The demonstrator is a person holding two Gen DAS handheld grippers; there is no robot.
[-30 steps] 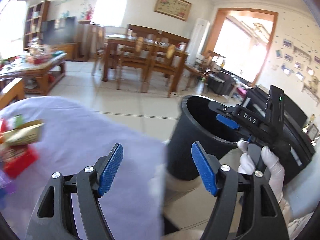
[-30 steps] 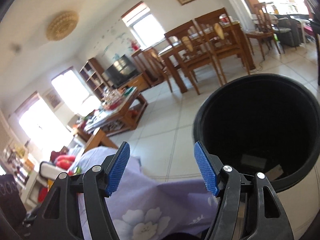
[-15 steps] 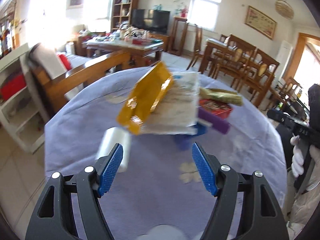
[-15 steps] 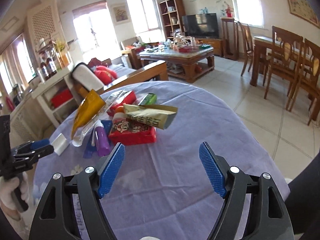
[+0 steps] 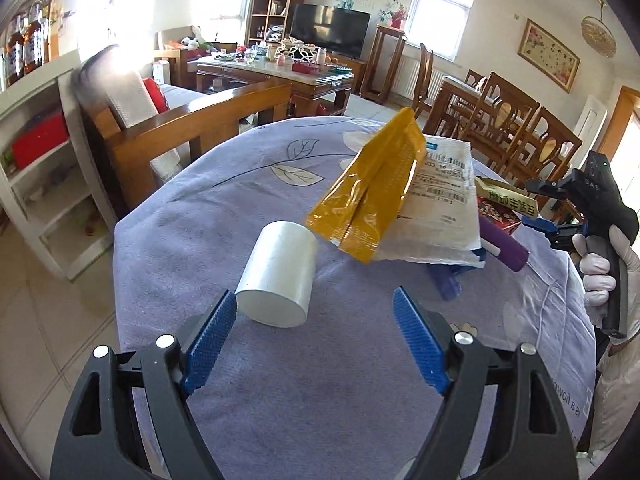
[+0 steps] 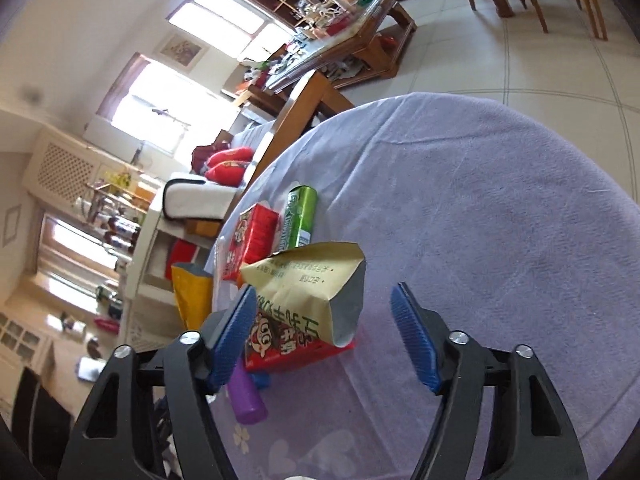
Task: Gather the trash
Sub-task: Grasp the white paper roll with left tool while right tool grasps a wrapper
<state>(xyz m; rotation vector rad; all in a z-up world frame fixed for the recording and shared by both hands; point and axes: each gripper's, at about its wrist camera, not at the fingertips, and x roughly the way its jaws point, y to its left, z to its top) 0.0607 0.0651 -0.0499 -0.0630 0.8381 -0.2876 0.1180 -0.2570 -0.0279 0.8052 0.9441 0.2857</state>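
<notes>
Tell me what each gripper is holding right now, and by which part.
Nothing is held. The left gripper is opening over the cloth, just short of the white cup. The right gripper is closing around the beige snack bag, pads not yet pressing.

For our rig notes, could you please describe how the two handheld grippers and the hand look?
Both the left gripper and right gripper have black frames, silver bolts and blue ribbed pads. The hand wears a white glove.
</notes>
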